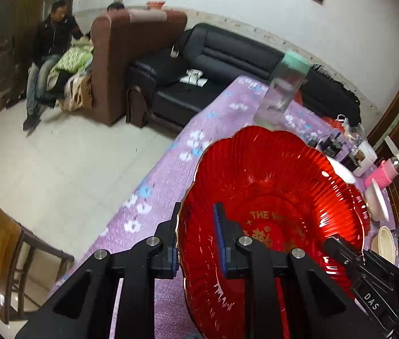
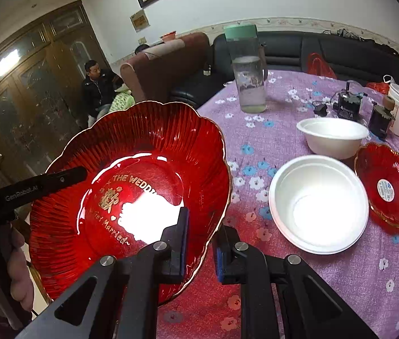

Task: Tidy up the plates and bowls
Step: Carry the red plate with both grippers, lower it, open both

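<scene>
Left wrist view.
- Item: large red plate (image 1: 273, 197), scalloped, ribbed translucent glass or plastic, thin gold rim, gold lettering at centre. Held up off the purple floral tablecloth (image 1: 171, 169), tilted, near right of frame.
- Left gripper (image 1: 196, 240): jaws clamped on the plate's near-left rim, one blue-padded finger (image 1: 218, 226) inside the dish, the other outside.
- Second black tool entering at lower right, meeting the plate's right rim; grip not resolvable here.
- Beyond, far: clear bottle (image 1: 281, 90) with mint-green cap, upright. Far right edge: white bowls, partly hidden.

Right wrist view.
- Same red plate (image 2: 131, 186), left of frame, raised at the table's left edge, glare on its well.
- Right gripper (image 2: 199, 240): jaws closed astride the near-right rim, one finger inside, one under the outer wall.
- Left gripper's black arm visible at far left, on the opposite rim.
- On the cloth, right: stacked white bowls (image 2: 318, 203), smooth, matte, round, near; single white bowl (image 2: 332, 138) just behind; stacked small red plates (image 2: 388, 183), same ribbed scalloped form, further right.

Step, as judged: two-handed carry of the large plate, placement not yet made.
Next move, as judged: level travel right toward the small red plates or bare cloth; slick ribbed rim calls for firm, even grip and gentle set-down.
</scene>
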Motion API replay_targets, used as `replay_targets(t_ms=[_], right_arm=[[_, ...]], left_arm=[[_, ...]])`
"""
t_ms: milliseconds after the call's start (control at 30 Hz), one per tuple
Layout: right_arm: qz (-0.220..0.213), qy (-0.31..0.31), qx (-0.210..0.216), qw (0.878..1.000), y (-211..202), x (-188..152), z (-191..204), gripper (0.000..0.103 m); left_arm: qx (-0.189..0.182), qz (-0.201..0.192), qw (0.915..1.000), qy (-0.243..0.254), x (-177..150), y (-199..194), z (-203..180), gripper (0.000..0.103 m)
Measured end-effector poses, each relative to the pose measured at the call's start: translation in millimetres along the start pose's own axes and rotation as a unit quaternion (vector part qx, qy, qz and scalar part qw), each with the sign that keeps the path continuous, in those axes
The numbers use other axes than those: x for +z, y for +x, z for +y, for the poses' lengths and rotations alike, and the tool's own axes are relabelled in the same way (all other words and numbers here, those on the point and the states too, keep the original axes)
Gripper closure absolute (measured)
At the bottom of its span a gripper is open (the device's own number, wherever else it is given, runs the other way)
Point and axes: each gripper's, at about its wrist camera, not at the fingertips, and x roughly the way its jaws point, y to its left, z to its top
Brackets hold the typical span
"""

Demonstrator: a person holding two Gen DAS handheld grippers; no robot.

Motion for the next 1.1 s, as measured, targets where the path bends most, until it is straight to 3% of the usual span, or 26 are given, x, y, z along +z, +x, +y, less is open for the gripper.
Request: replay_targets(t_ms=[467,667,767,833,900,967,1033,1100], right_arm=[[0.068,0.010,-0.028,0.997,63,-34,-20,0.086],[0.070,0.012,-0.024,0.997,65,-37,-21,0.086],[0.069,0.022,-0.017,0.997,63,-38,-22,0.086],[0.063,0.020,-0.018,0.998,58,-37,-22,0.085],[0.054,0.018,-0.020,0.998,50,-37,-21,0.084],[0.043,0.019,-0.020,0.999,39,-37,-23,0.081],[0.025,0.022,-0.016,0.999,22,-36,-27,0.080],[0.000,0.022,-0.018,1.000,2,-35,-32,0.080]], left_arm=[[0.015,0.073,0.9970,-0.024,-36,71,19,0.082],[0.024,0.067,0.9970,-0.031,-37,72,20,0.079],[0.011,0.070,0.9967,-0.040,-39,67,21,0.069],[0.003,0.066,0.9967,-0.047,-38,58,22,0.052],[-0.001,0.053,0.9971,-0.054,-38,45,22,0.045],[0.002,0.039,0.9976,-0.058,-38,30,20,0.041],[0.018,0.026,0.9977,-0.060,-38,16,18,0.027],[0.026,-0.003,0.9978,-0.061,-38,-5,12,0.022]])
